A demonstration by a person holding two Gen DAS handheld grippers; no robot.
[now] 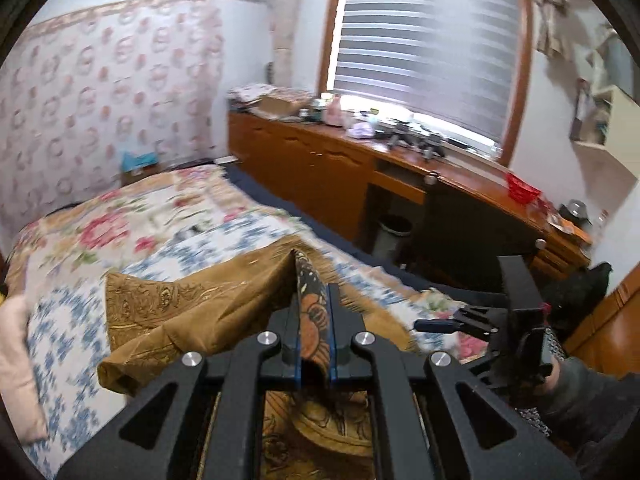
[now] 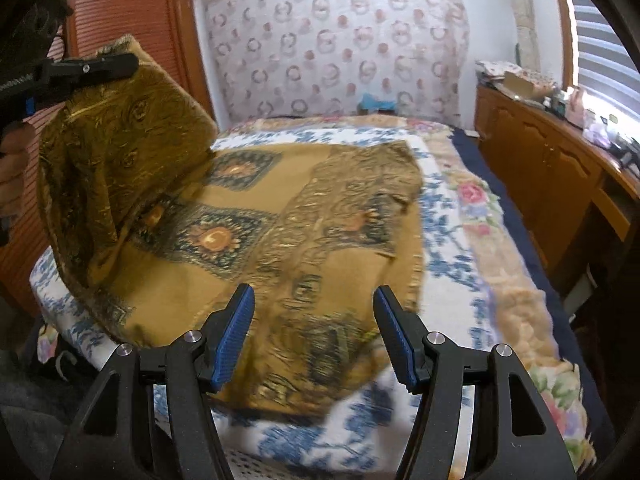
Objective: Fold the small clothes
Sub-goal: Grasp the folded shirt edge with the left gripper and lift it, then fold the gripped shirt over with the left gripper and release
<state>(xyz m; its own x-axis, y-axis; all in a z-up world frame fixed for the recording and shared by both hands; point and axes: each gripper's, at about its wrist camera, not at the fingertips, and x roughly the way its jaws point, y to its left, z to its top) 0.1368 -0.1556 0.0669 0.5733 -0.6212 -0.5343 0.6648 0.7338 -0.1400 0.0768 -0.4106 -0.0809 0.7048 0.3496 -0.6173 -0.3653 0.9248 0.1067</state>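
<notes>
The cloth, mustard brown with dark patterned squares, lies spread across the near half of the bed, and one corner of it is lifted off the cover on the left side of the right wrist view, hanging as a slanted flap. Its far edge runs roughly straight across the flowered bedcover, its right edge stops short of the bed's side, leaving a strip of bare cover there, and its near edge bunches in loose folds just ahead of the right gripper. Beyond the far edge the bed is free up to the patterned wall. A long wooden dresser runs along the bed's right side under the window blind, with a narrow dark gap between them, and a slatted wooden door stands close on the left. The left gripper is clenched on the raised corner, the fabric pinched between its blue pads and draping down on both sides. The right gripper stands released, jaws well apart with nothing between them, hovering over the near folds without touching them.
</notes>
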